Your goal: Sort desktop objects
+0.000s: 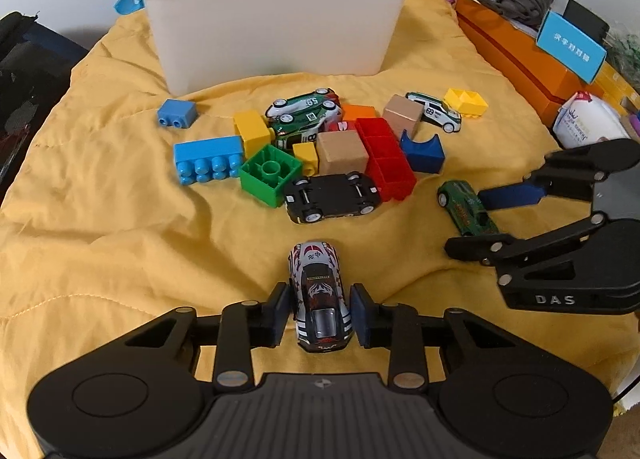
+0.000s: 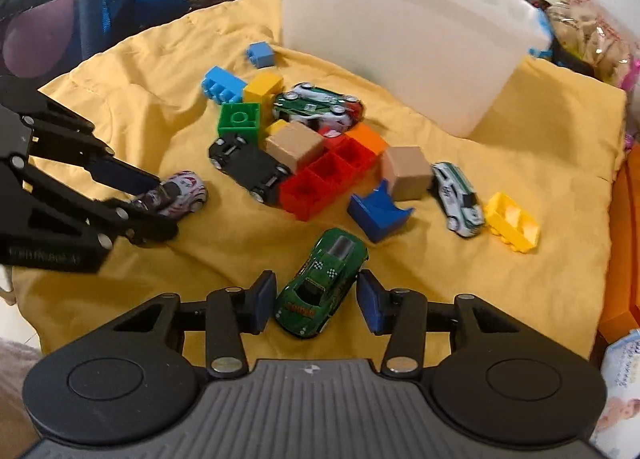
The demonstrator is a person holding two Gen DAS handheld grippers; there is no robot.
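1. Yellow cloth [image 1: 100, 243]: bare stretch on the near left of the left wrist view, open for passage.
2. Central heap of bricks and cars: red brick [image 1: 386, 163], green brick [image 1: 270, 175], overturned black car [image 1: 332, 197], tan cubes, packed touching; no way through.
3. White bin [image 1: 272, 27]: stands behind the heap, walls the far side.
4. Light blue small brick [image 1: 177, 113]: alone, left of the heap, cloth free around it.
5. Yellow brick [image 2: 512, 223] and white-green car [image 2: 458, 199]: near each other at the right.
6. Orange box [image 1: 520, 59]: bounds the right edge.
7. Strip between heap and grippers: mostly bare, narrow.
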